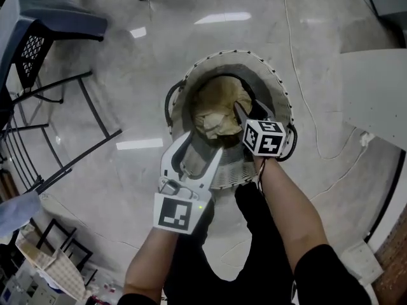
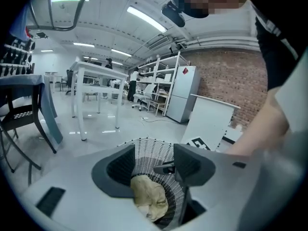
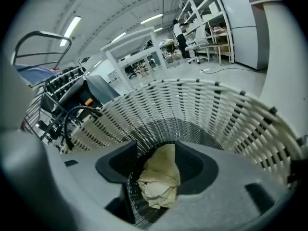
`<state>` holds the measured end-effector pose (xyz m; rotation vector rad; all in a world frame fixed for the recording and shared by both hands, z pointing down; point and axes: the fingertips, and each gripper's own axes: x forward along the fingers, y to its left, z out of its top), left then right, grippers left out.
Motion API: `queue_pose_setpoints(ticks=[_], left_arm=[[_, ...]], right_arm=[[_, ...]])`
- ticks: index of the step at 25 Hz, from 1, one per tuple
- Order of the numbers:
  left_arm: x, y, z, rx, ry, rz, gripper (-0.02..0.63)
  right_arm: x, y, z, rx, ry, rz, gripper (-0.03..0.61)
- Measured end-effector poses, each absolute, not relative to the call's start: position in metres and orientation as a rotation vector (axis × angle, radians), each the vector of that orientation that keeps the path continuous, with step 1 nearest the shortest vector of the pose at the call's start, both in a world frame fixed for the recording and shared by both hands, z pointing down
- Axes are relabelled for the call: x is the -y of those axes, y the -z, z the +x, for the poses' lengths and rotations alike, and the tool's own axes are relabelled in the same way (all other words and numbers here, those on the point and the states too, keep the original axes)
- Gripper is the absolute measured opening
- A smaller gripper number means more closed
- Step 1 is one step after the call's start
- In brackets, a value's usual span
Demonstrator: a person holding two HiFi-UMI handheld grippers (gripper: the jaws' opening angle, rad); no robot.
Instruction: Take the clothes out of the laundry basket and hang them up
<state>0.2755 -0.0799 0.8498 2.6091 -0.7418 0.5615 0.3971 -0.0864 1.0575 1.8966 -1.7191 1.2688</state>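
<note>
Beige crumpled garment (image 1: 219,110) in white woven-plastic basket (image 1: 280,88); L gripper (image 1: 201,143), R gripper (image 1: 245,113) both spread, empty; risk: jaw may snag weave.

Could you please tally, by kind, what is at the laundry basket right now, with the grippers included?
Laundry basket: 1
Crumpled tan cloth: 1
Grippers: 2 (left gripper, right gripper, both with jaws apart)
Total: 4
</note>
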Motion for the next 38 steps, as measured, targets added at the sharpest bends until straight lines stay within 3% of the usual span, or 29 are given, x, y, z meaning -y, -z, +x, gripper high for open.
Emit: queue_pose_setpoints(ticks=[17, 32, 38], left_arm=[[0.083, -0.959, 0.287, 0.711, -0.539, 2.598, 0.222], [0.081, -0.976, 0.306, 0.621, -0.487, 2.627, 0.222], [0.081, -0.982, 0.307, 0.592, -0.506, 2.653, 0.222]], right_arm=[[0.124, -1.217, 0.413, 1.644, -1.203, 1.87, 0.272], [0.131, -1.309, 0.43, 1.54, -1.227, 1.83, 0.282], [0.134, -1.331, 0.425, 1.55, -1.184, 1.75, 0.222]])
